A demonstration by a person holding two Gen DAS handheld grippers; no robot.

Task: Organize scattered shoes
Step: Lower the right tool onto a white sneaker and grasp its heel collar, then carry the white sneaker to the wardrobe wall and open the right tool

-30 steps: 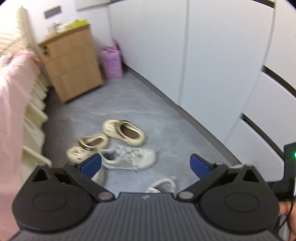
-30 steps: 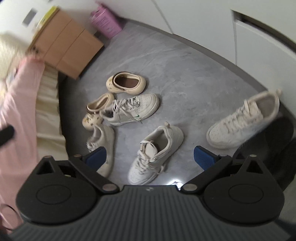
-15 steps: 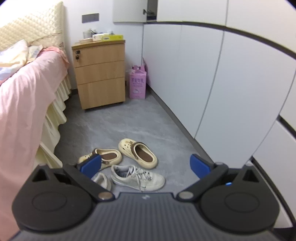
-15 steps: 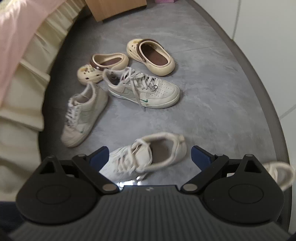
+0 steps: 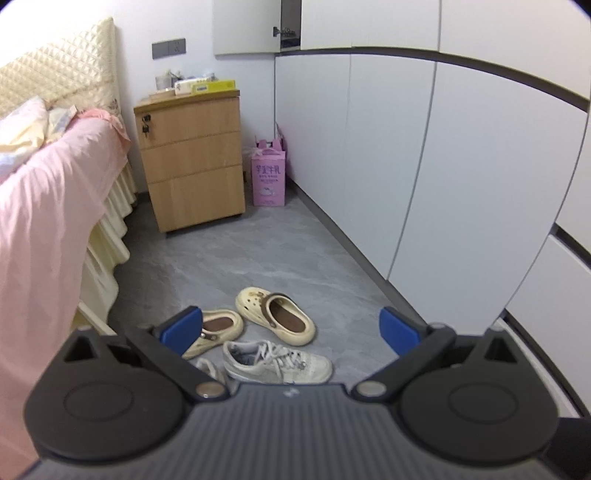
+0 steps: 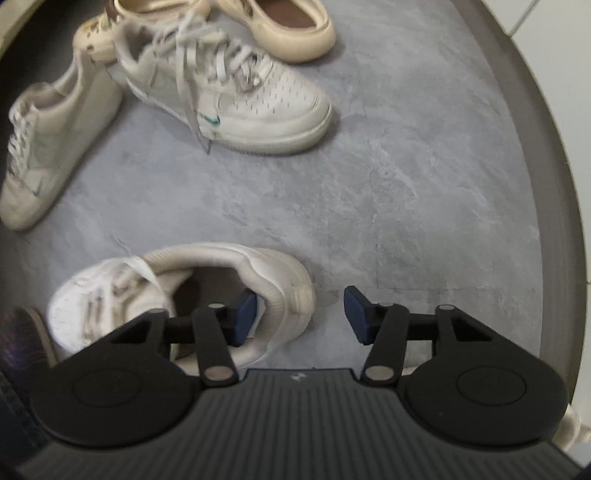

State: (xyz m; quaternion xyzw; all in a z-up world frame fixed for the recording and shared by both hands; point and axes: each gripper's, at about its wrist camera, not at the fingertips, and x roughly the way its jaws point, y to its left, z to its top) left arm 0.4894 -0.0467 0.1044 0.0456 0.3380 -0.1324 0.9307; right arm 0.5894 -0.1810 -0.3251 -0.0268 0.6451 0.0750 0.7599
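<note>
My right gripper [image 6: 300, 316] hangs low over a white sneaker [image 6: 192, 291] on the grey floor. It is open, with the left finger inside the shoe's mouth and the right finger outside the heel collar. Beyond lie a white sneaker with a green logo [image 6: 236, 96], another sneaker [image 6: 44, 155] at the left, and cream clogs [image 6: 284, 26] at the top. My left gripper [image 5: 291, 328] is held high and open, holding nothing. Below it I see two cream clogs [image 5: 277, 317] [image 5: 214, 328] and a white sneaker [image 5: 277, 363].
A bed with a pink cover [image 5: 44, 206] runs along the left. A wooden drawer unit [image 5: 192, 158] and a pink carton [image 5: 269, 177] stand at the far end. White cupboard doors [image 5: 424, 166] line the right, with a grey skirting [image 6: 546, 184] at their foot.
My right gripper has dropped down to the nearest white sneaker, and its fingers have narrowed and now straddle the heel collar. The left gripper has tilted up to look along the room.
</note>
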